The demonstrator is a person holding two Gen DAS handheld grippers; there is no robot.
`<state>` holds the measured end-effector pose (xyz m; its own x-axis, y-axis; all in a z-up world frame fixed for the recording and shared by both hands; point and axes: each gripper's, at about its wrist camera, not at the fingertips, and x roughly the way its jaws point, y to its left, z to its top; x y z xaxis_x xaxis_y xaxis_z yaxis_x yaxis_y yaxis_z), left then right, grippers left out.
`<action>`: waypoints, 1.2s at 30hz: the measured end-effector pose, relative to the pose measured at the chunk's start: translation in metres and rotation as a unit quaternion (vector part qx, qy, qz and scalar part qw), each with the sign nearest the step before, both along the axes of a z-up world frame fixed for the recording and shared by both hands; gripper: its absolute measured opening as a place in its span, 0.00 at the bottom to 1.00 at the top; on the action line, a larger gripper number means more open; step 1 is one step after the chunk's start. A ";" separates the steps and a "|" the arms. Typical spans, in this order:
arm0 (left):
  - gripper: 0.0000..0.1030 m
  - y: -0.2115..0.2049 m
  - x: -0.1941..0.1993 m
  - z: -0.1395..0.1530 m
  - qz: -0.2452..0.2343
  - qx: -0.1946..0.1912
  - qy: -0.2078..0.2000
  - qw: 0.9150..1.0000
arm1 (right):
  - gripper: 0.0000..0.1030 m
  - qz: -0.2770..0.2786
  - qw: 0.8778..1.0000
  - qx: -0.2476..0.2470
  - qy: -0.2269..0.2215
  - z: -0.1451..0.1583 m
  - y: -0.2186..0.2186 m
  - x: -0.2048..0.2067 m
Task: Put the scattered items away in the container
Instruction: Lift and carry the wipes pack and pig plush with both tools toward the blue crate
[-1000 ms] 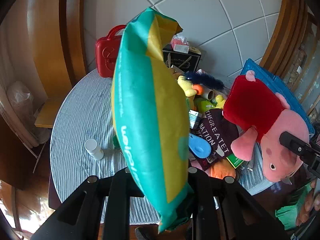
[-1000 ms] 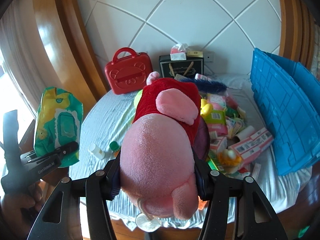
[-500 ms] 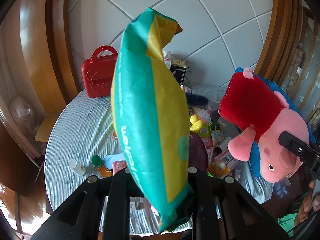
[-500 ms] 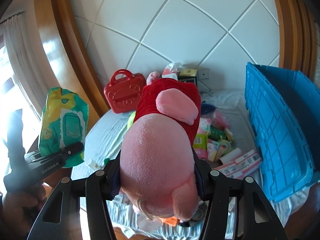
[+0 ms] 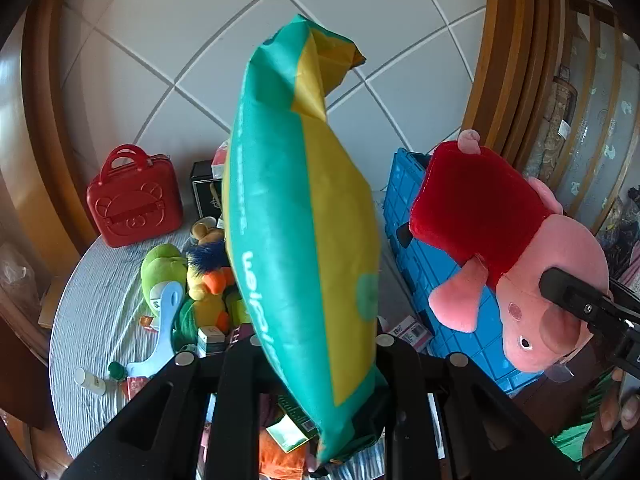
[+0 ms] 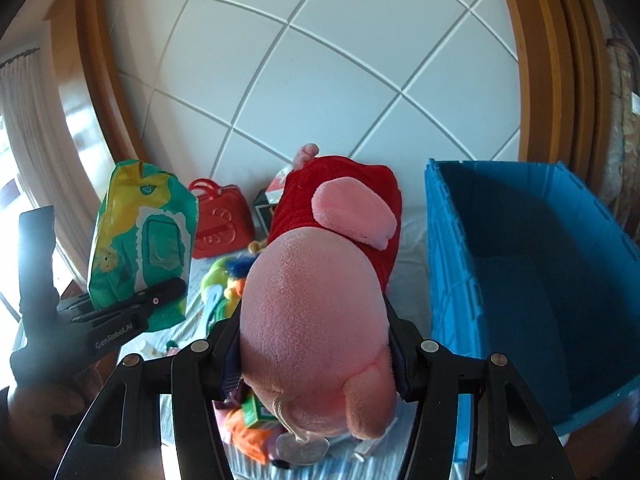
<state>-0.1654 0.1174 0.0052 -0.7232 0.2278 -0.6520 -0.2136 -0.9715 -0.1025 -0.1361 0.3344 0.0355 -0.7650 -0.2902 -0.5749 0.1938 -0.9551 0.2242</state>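
Your left gripper (image 5: pixel 316 344) clamped tight on bottom edge of wipes pack (image 5: pixel 304 220); pack stands up clear of clutter on table (image 5: pixel 92 304); your right gripper (image 6: pixel 316 356) half spread, squeezing pig (image 6: pixel 316 300) by head, body hanging free so it can drop in; crate (image 6: pixel 532 248) at far right, open, seemingly empty, both loads short of it.

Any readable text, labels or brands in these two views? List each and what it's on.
"GenRobot.AI" – side of the left gripper, seen from the right wrist view.
White lettering on the side of the wipes pack – sideways, not legible.
Printing on the small boxes and the bottle on the table – too small to read.
Nothing else readable.
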 end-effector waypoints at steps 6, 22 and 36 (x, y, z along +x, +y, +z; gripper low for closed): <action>0.17 0.072 -0.022 0.004 -0.044 -0.006 0.005 0.999 | 0.55 -0.031 1.000 -0.001 0.004 0.006 0.058 -0.001; 0.17 0.232 -0.056 0.025 -0.147 -0.006 0.006 0.989 | 0.55 -0.101 0.995 -0.010 -0.002 0.005 0.160 0.006; 0.17 0.309 -0.086 0.019 -0.193 -0.021 -0.002 0.981 | 0.55 -0.143 0.989 -0.021 -0.015 -0.013 0.212 -0.013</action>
